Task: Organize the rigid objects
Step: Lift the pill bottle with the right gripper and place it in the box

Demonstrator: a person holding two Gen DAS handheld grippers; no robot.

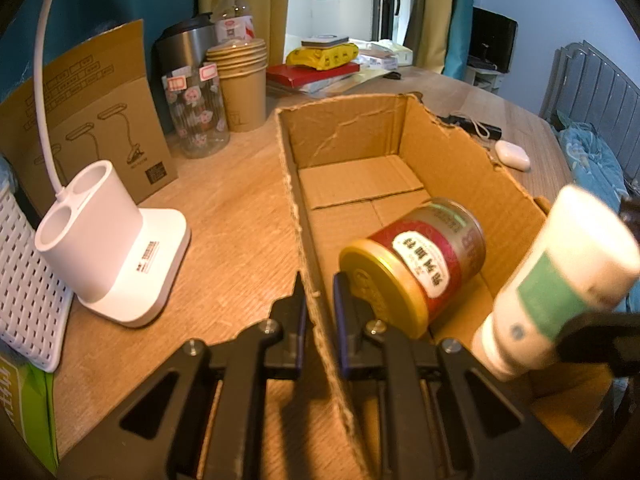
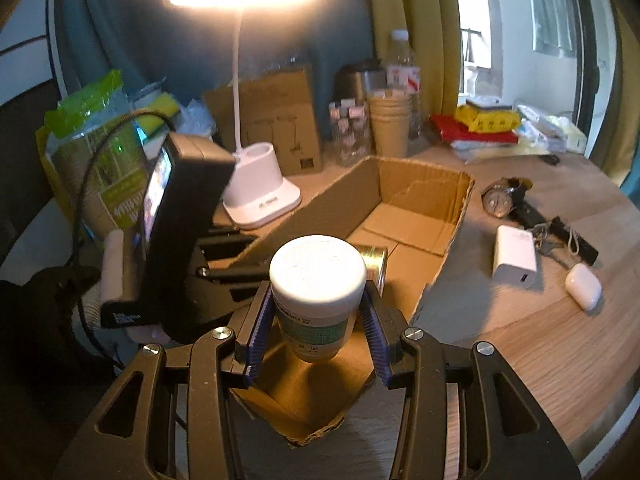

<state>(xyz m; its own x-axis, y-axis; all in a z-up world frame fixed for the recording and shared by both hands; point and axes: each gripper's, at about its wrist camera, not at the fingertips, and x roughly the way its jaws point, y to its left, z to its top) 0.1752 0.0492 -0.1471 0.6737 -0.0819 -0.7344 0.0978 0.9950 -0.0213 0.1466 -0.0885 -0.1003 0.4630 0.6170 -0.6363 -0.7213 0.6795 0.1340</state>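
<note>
An open cardboard box (image 1: 352, 132) lies on the wooden desk; it also shows in the right wrist view (image 2: 420, 184). A red and gold tin can (image 1: 416, 256) lies on its side inside the box, its gold end visible in the right wrist view (image 2: 374, 260). My left gripper (image 1: 318, 292) is shut on the box's left wall near the front corner. My right gripper (image 2: 318, 308) is shut on a white bottle with a green label (image 2: 318, 284) and holds it above the box's near end. The bottle also shows in the left wrist view (image 1: 560, 280).
A white desk lamp base (image 1: 116, 248) stands left of the box, with a white basket (image 1: 20, 280) beside it. A glass jar (image 1: 196, 112), paper cups (image 1: 240, 80) and books stand behind. A white charger (image 2: 514, 256), earbud case (image 2: 584, 284) and watch (image 2: 500, 198) lie right of the box.
</note>
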